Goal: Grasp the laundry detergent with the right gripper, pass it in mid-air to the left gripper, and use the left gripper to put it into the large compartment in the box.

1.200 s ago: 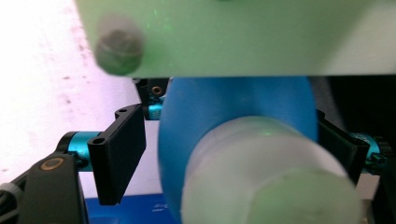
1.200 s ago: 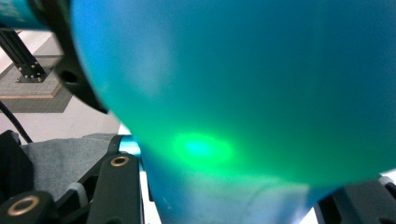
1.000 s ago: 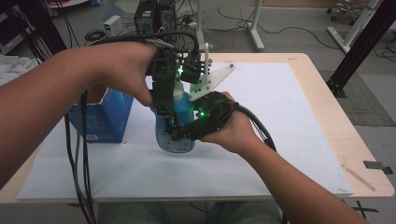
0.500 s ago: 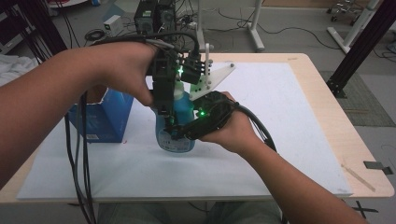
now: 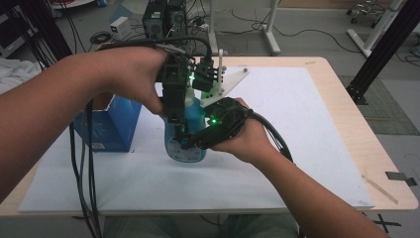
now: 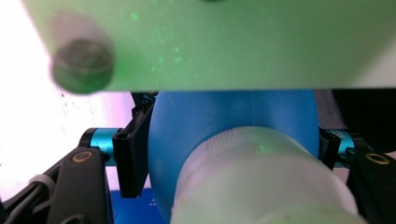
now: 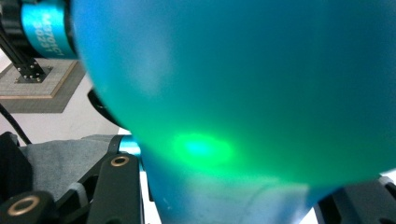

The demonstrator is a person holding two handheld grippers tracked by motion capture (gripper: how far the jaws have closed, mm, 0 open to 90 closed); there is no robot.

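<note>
A blue bottle (image 5: 194,116) with a white cap stands upright on the white mat (image 5: 297,124). My left gripper (image 5: 179,133) comes down from above over its top. In the left gripper view the left gripper (image 6: 231,140) has the blue shoulder (image 6: 224,116) between its jaws, and the white cap (image 6: 261,182) sits in front. Its jaws have just been closing and both pads touch the bottle. My right gripper (image 5: 190,143) reaches in from the right, shut on the bottle's body. In the right gripper view the bottle's wall (image 7: 233,84) bulges between the right gripper (image 7: 233,200) jaws.
A blue box (image 5: 111,126) stands on the mat just left of the bottle. Black cables (image 5: 89,188) hang over the table's front left edge. A thin wooden stick (image 5: 379,188) lies on the bare tabletop at the right front.
</note>
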